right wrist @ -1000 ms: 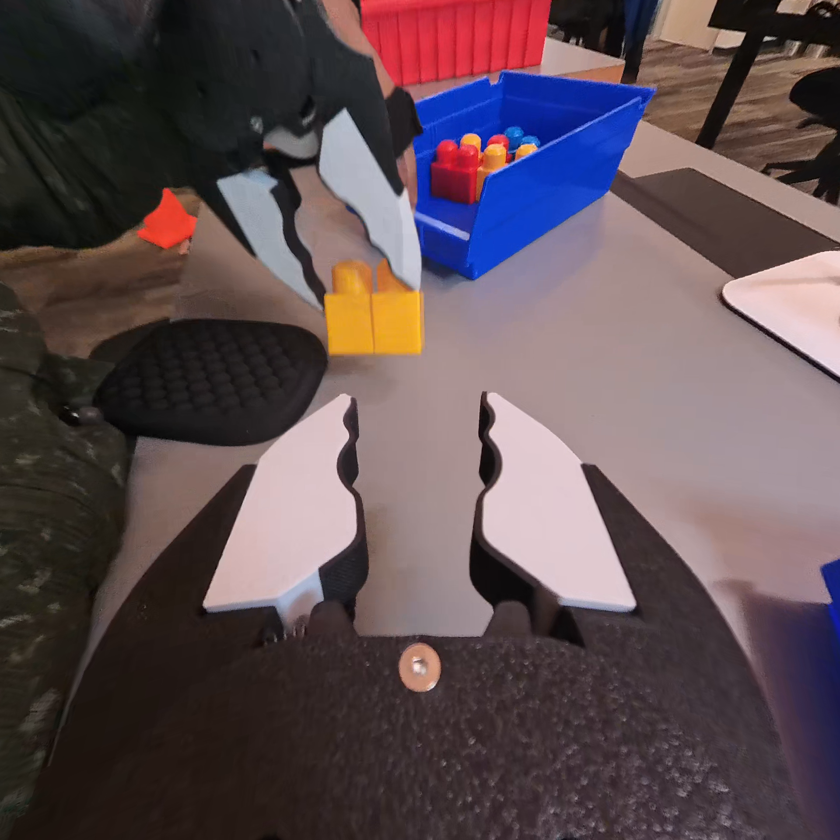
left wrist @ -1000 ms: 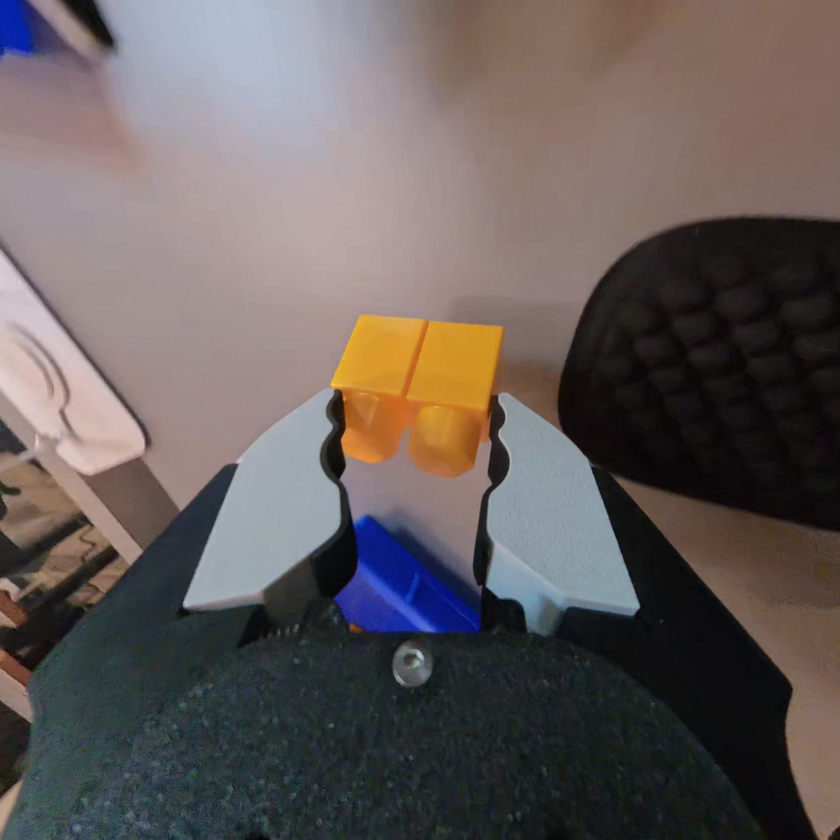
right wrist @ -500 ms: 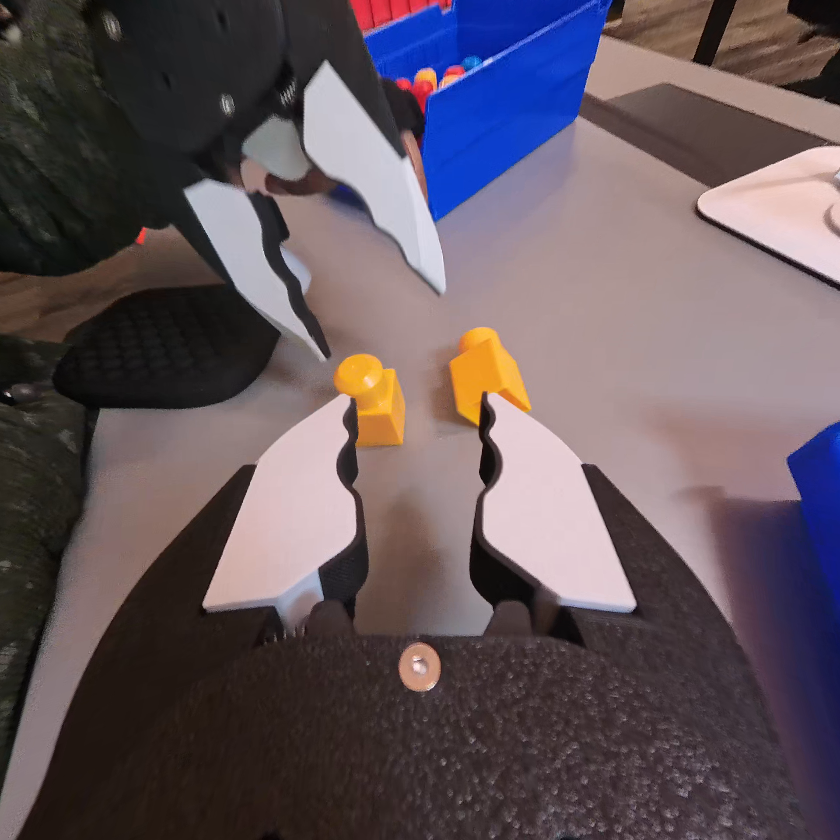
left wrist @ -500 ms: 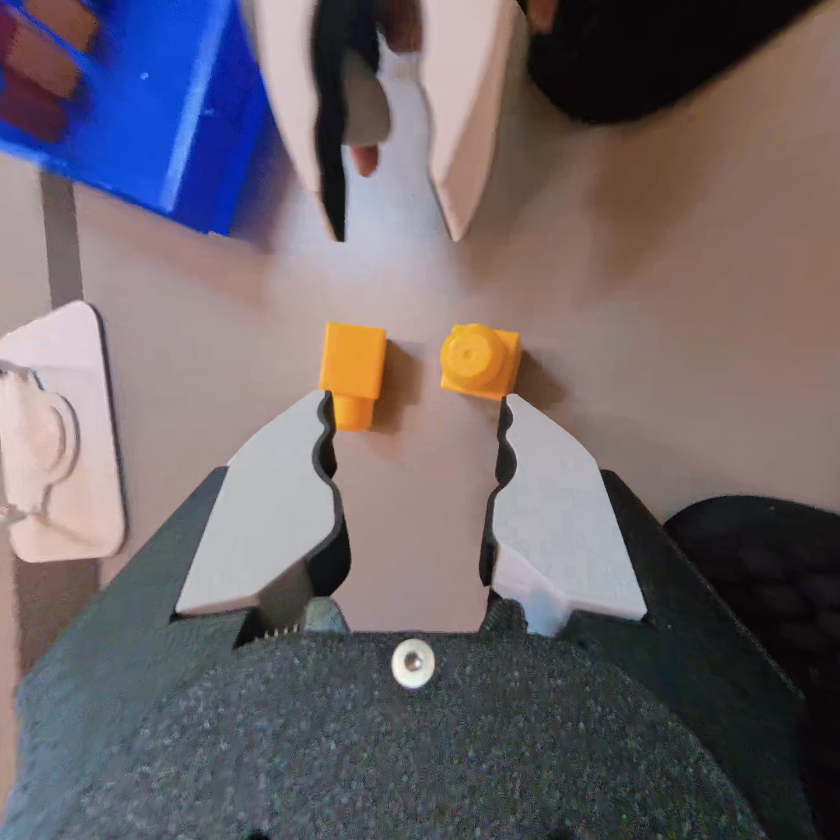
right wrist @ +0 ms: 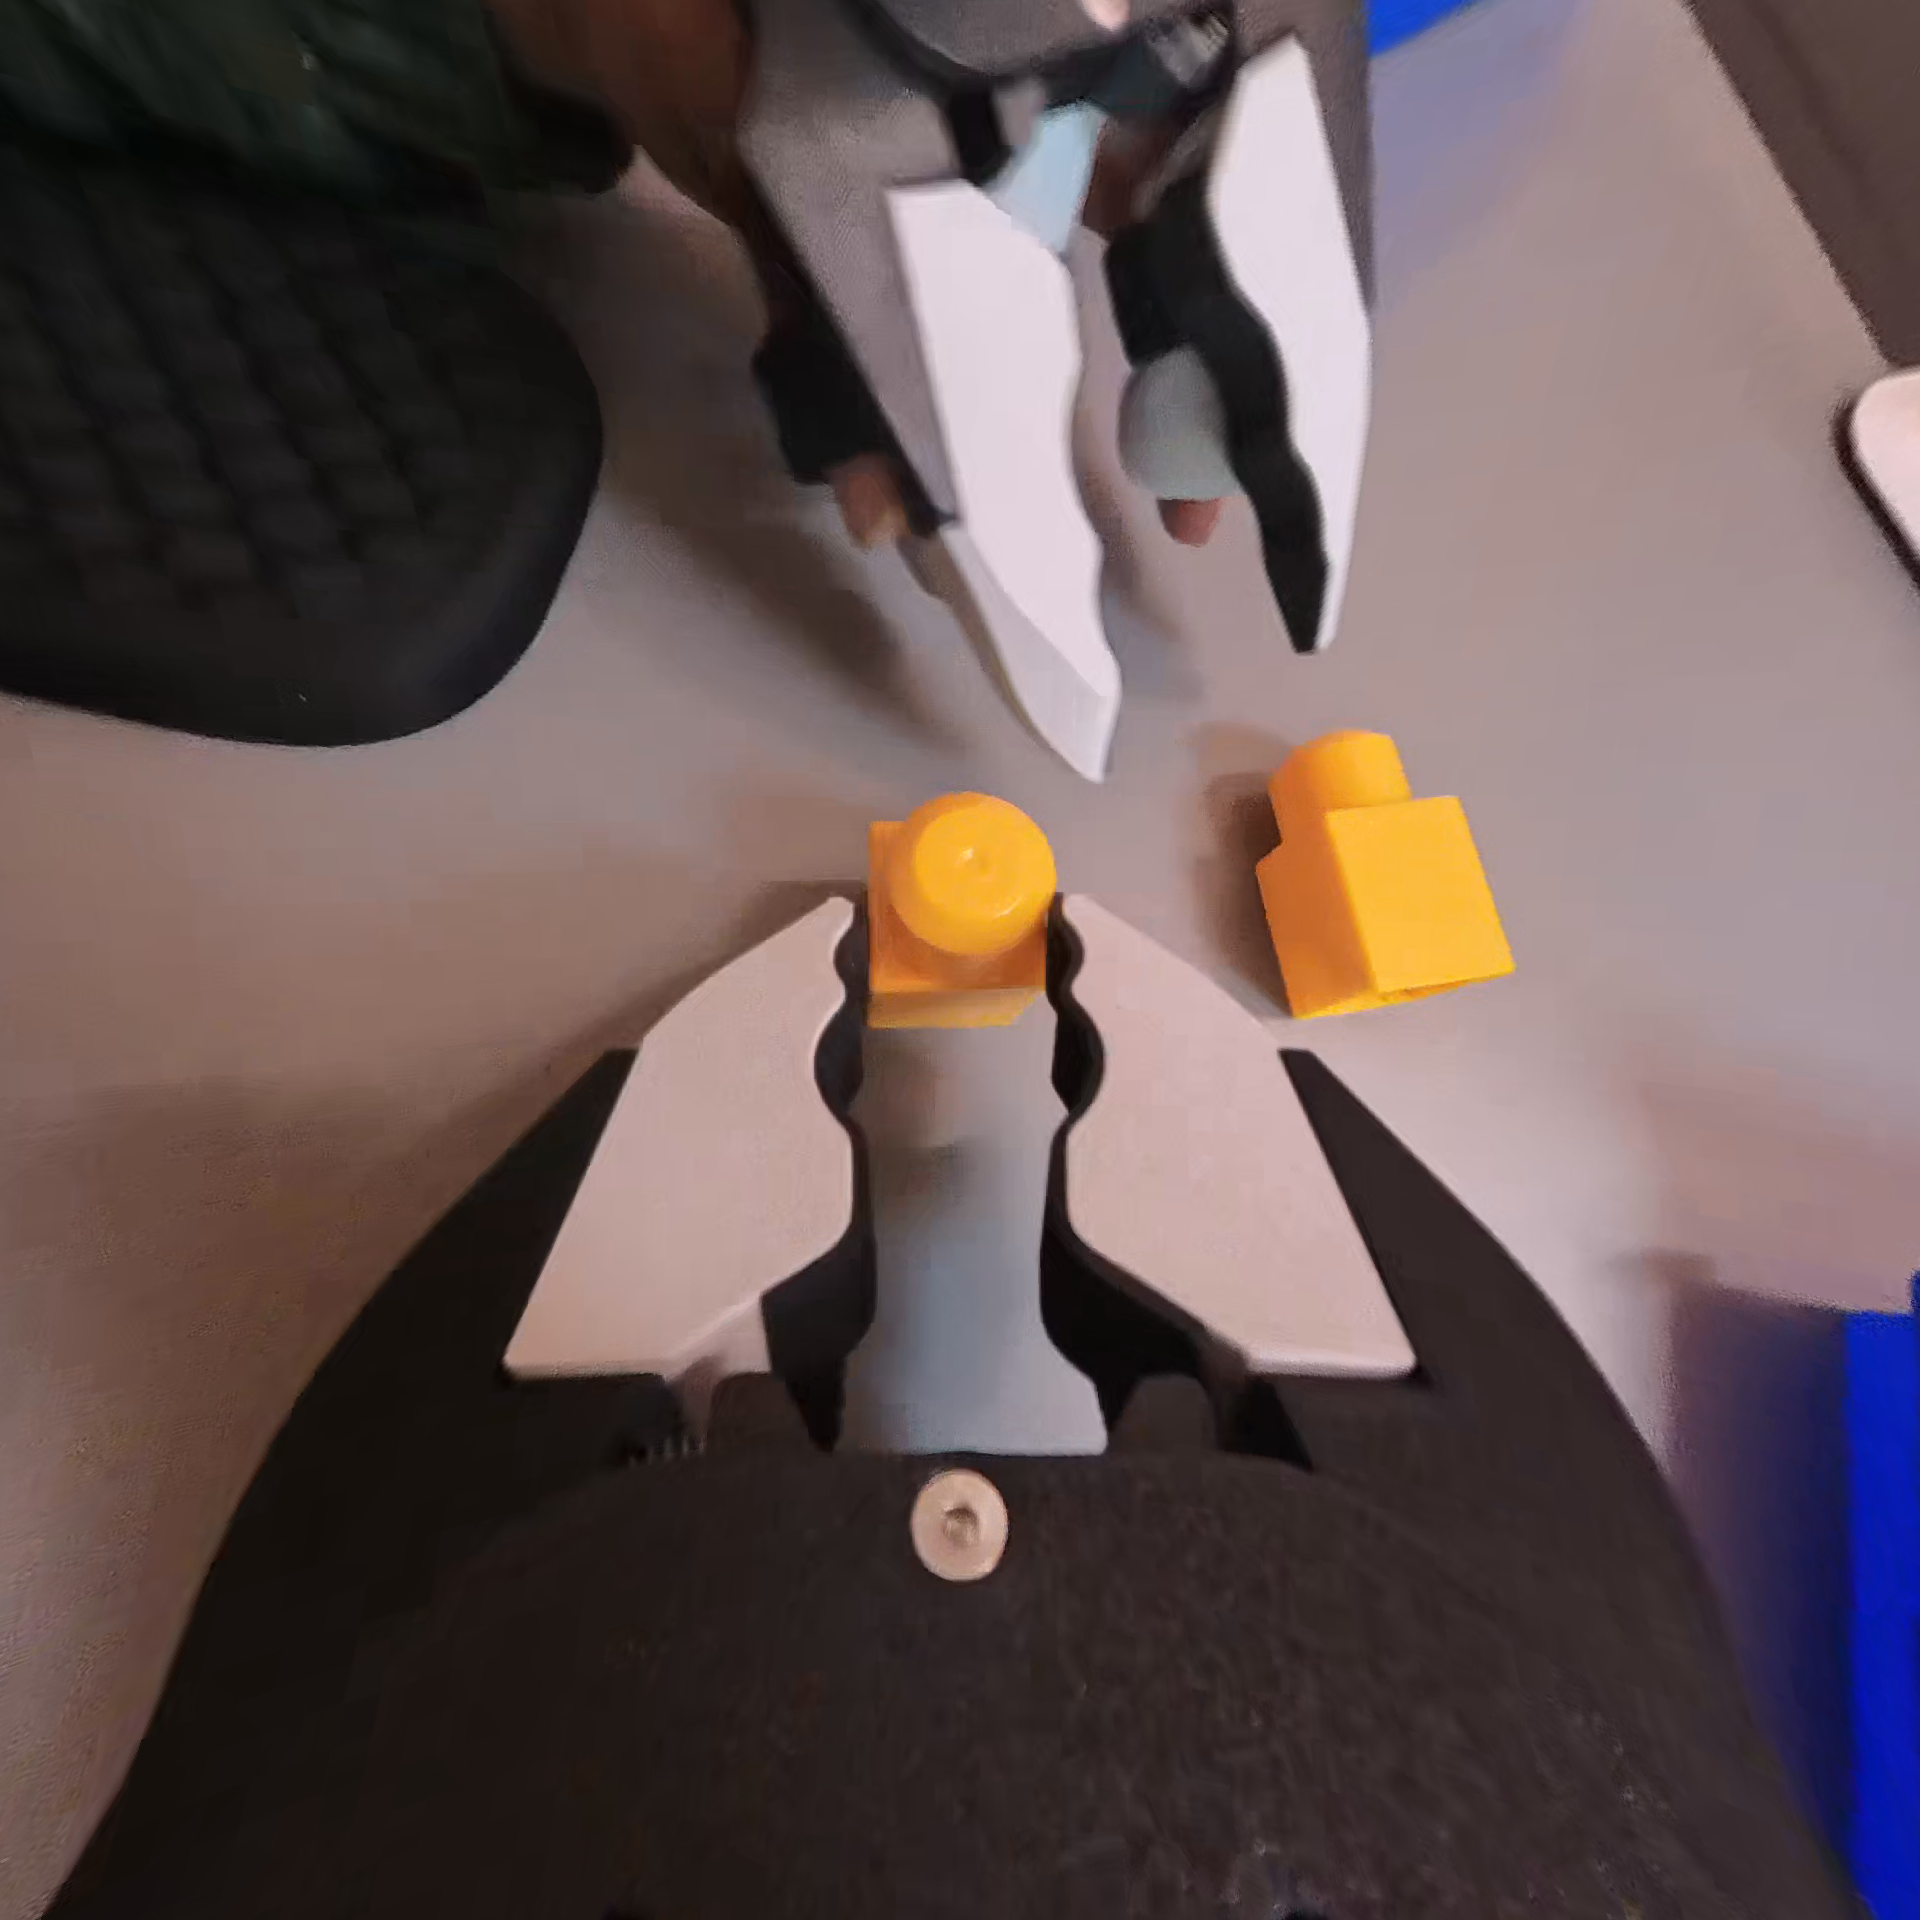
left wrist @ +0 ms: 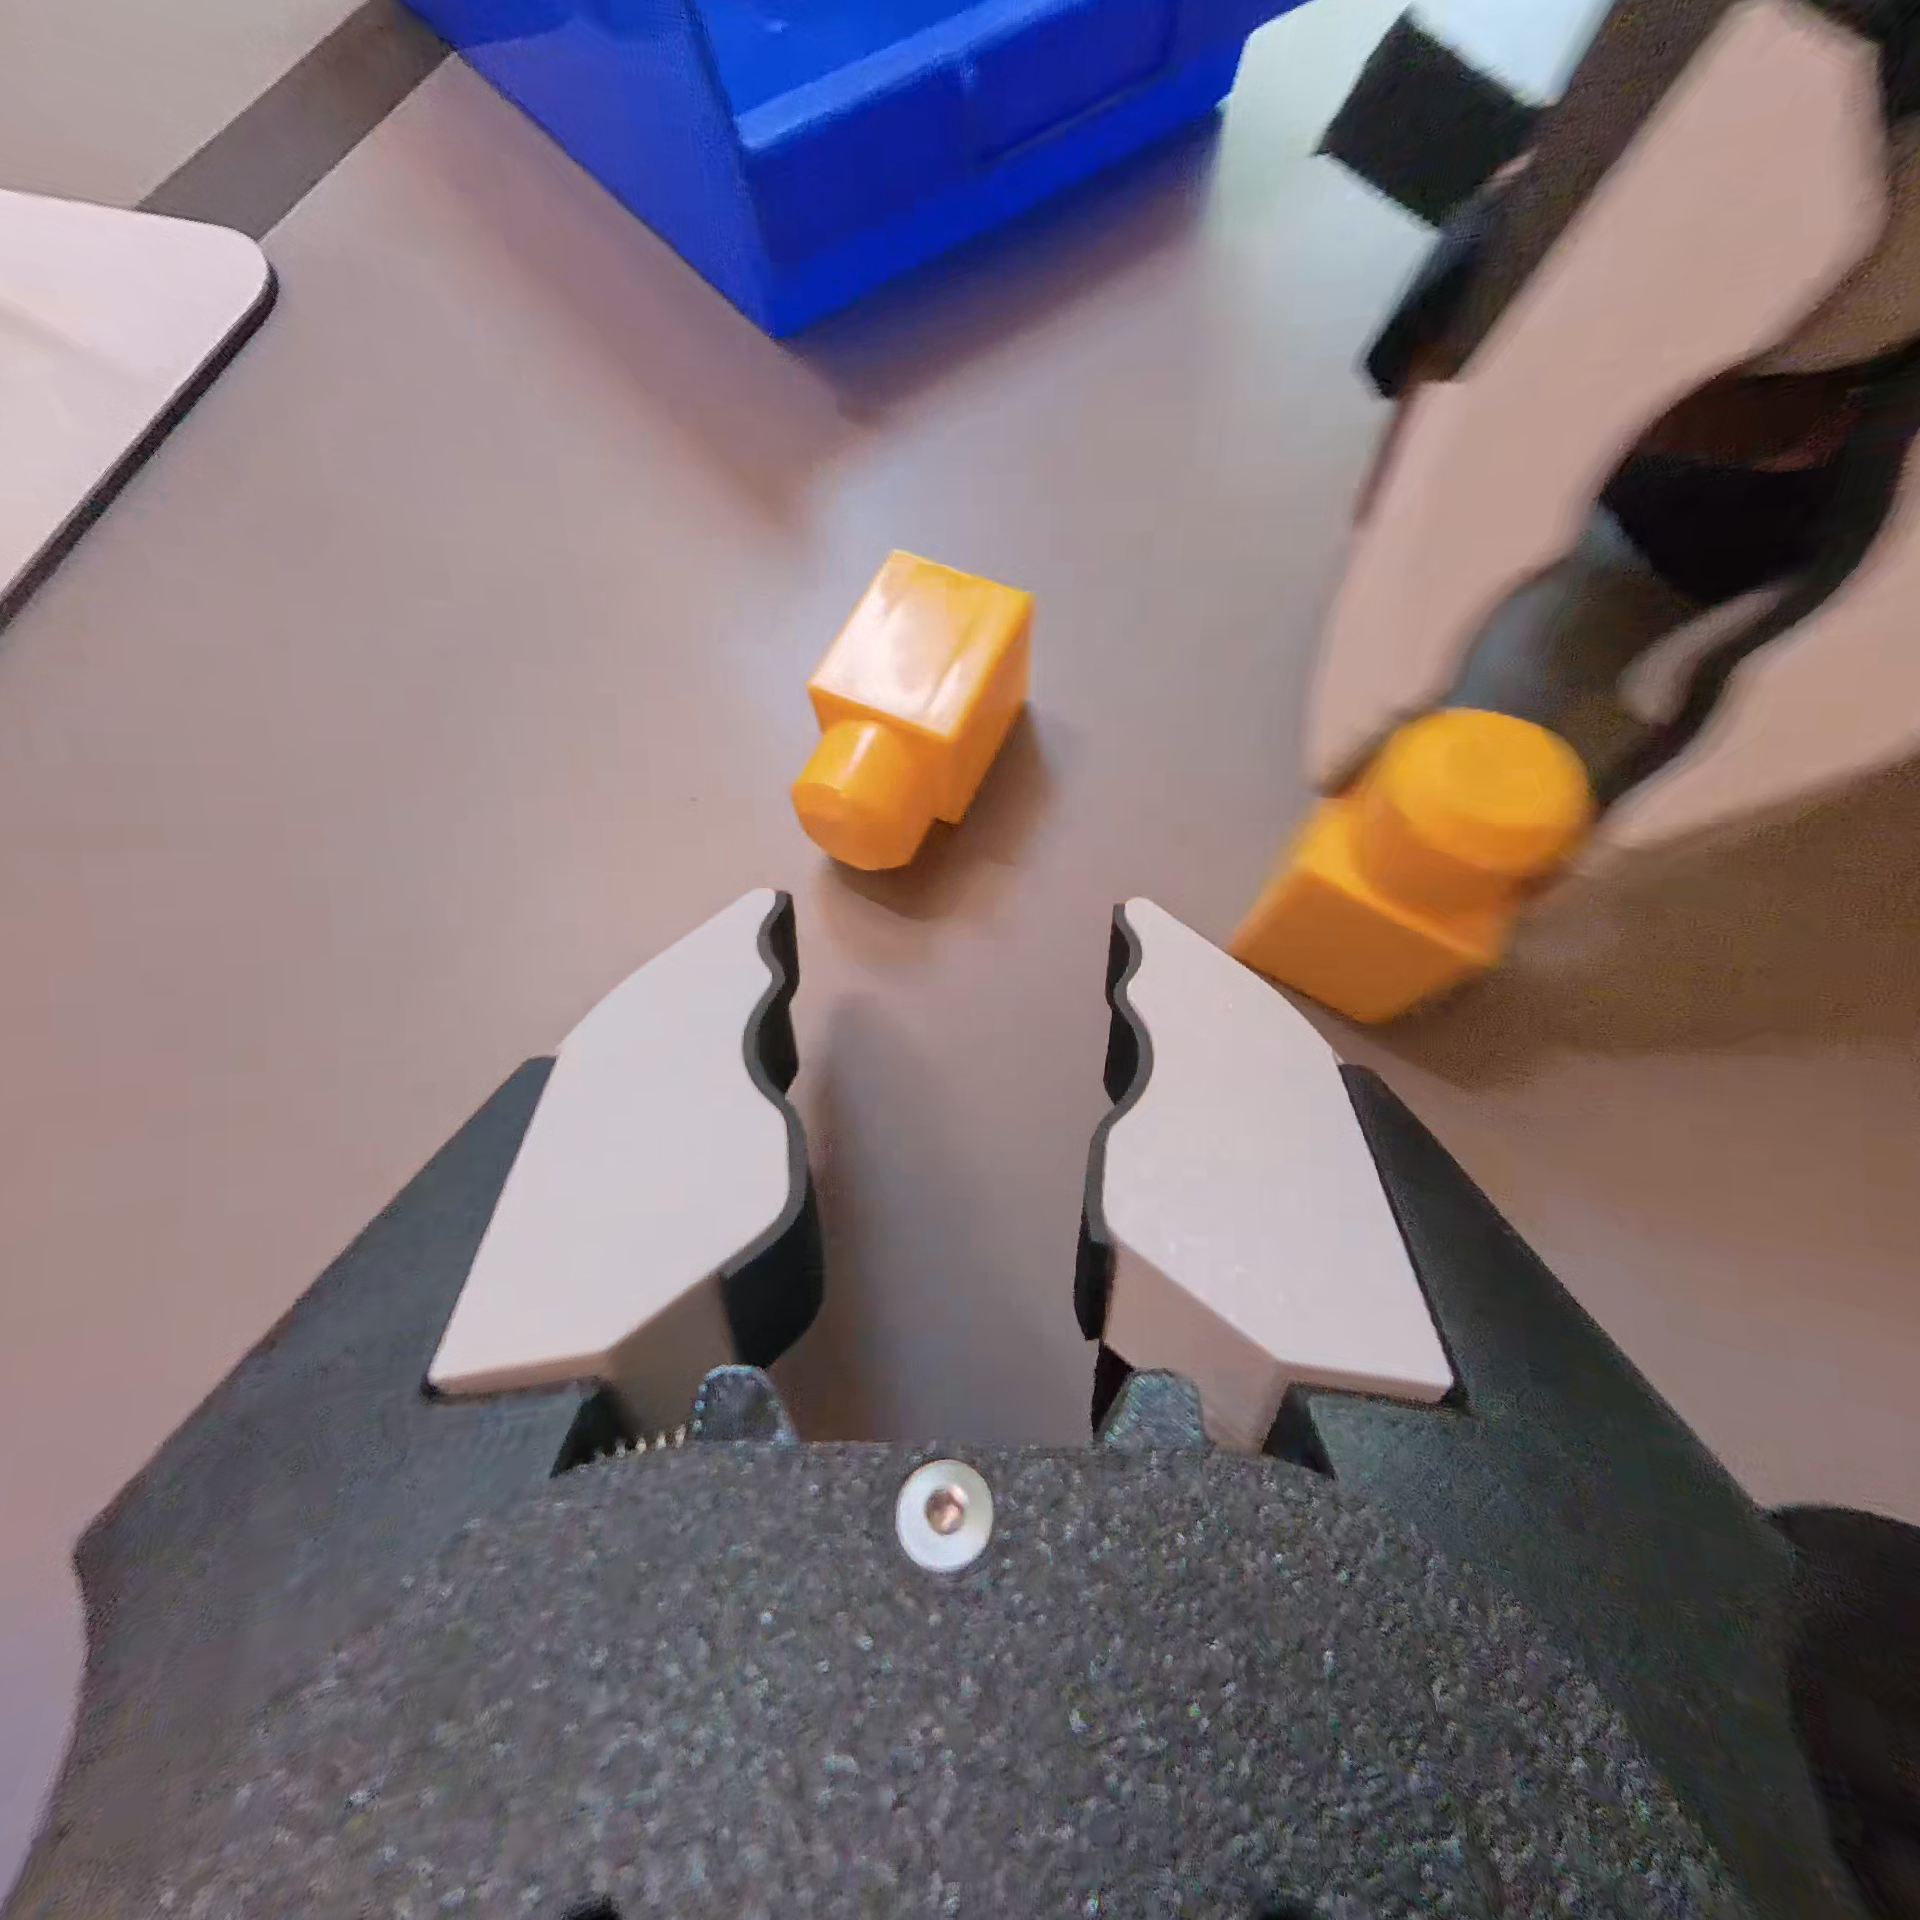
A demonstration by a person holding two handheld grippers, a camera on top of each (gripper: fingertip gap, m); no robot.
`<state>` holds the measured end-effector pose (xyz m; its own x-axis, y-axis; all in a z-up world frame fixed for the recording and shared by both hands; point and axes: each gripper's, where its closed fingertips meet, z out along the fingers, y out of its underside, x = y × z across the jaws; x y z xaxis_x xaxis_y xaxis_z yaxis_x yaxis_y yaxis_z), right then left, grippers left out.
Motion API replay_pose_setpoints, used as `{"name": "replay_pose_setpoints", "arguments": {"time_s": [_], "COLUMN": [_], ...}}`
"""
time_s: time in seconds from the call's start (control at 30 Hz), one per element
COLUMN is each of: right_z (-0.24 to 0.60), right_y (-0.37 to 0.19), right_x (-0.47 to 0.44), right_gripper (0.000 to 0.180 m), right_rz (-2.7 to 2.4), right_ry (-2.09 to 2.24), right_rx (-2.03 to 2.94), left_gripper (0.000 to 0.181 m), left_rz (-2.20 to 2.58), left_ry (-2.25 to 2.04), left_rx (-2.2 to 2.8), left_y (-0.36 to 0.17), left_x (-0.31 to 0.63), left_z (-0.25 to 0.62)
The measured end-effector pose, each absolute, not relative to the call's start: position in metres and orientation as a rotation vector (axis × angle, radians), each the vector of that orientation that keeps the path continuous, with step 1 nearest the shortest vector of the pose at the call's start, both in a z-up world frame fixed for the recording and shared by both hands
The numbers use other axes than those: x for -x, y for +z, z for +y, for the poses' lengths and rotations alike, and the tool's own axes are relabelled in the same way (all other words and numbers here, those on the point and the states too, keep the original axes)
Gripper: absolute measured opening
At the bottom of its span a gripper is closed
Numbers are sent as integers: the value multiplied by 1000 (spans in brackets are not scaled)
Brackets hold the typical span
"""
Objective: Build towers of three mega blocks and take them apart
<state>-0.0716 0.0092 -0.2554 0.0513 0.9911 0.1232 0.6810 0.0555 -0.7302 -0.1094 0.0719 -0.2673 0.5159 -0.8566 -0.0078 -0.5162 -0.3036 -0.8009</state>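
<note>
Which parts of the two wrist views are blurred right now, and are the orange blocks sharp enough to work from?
Left wrist view: the right gripper and its upright block are motion-smeared; the lying block is sharp, as is the left gripper. Right wrist view: mildly soft overall, the left gripper streaked, both blocks readable, blue bin blurred at the edge.

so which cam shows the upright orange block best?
Right wrist view: the upright orange block sits centred between the right gripper fingertips, stud facing camera. Left wrist view shows it blurred, off right.
</note>
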Motion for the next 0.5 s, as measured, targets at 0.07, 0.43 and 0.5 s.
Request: {"name": "replay_pose_setpoints", "arguments": {"time_s": [0.07,0.43,0.5], "right_z": [0,40,40], "right_y": [-249,-248,-252], "right_x": [72,10,5], "right_gripper": [33,32,33], "right_rz": [-1727,-1607,-1642], "right_ry": [685,688,640], "right_rx": [1646,1798,1820], "left_gripper": [62,33,33], "left_rz": [1157,1464,1502], "left_ry": [-503,-489,-502], "left_rx": [1997,1937,1931], "left_y": [-276,-280,-271], "left_x": [108,80,85], "left_z": [85,85,72]}}
